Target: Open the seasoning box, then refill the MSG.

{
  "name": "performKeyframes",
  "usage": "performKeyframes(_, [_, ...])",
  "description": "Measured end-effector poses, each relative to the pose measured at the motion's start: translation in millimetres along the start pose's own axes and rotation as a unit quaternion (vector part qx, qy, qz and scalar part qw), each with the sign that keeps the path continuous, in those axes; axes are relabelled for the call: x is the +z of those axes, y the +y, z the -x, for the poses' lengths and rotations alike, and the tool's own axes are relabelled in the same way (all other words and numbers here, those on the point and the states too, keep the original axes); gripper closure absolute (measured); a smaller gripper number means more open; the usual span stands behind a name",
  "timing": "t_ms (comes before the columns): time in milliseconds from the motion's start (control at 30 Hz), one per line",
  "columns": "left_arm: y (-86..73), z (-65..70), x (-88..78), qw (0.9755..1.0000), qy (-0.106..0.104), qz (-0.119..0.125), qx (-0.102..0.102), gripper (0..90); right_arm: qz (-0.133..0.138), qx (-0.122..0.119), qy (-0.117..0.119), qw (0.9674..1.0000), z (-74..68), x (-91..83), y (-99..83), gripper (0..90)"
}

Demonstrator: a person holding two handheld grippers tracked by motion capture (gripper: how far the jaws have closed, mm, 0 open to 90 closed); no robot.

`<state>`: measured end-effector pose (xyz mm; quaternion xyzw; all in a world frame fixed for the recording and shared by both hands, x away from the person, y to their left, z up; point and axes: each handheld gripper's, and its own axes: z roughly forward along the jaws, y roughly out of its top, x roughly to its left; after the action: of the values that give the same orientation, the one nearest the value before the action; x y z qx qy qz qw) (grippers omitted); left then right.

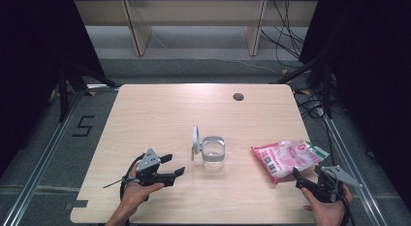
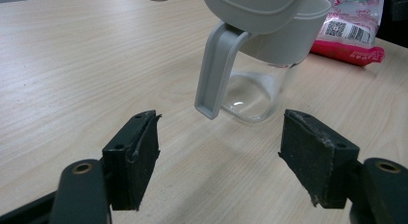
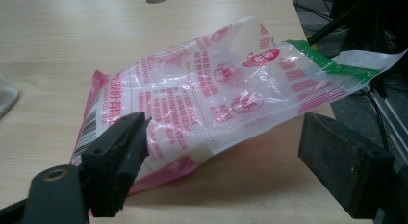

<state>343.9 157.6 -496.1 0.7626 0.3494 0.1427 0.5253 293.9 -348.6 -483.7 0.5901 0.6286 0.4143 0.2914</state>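
1. Standing near the middle of the table point(image 1: 160, 104) is the jar point(image 1: 213, 155), its grey lid point(image 1: 195, 141) flipped up on the left side.
2. Hovering low just left of the jar, the left tool point(image 1: 170, 165) is pointing at it, jaws spread wide and holding nothing; in the left gripper view the lid's tab point(image 2: 215, 72) is hanging straight ahead between the jaws.
3. Lying at the right, the pink bag point(image 1: 287, 158) is running its long axis from front-left to back-right.
4. Waiting just before the bag's near end, the right tool point(image 1: 306, 179) is open and empty, clearly the nearer one to it.
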Motion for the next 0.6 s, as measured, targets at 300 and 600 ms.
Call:
performKeyframes(300, [-0.8, 1.1, 1.5, 1.0000, 0.000, -0.005, 0.005, 29.0, 0.002, 0.025, -0.008, 0.9997, 3.4, 4.3, -0.9, 18.4])
performKeyframes(600, [-1.9, 4.2, 3.1, 0.9997, 0.006, -0.011, 0.020, 28.9, -0.006, 0.032, -0.004, 0.9994, 3.7, 7.3, -0.4, 18.5])
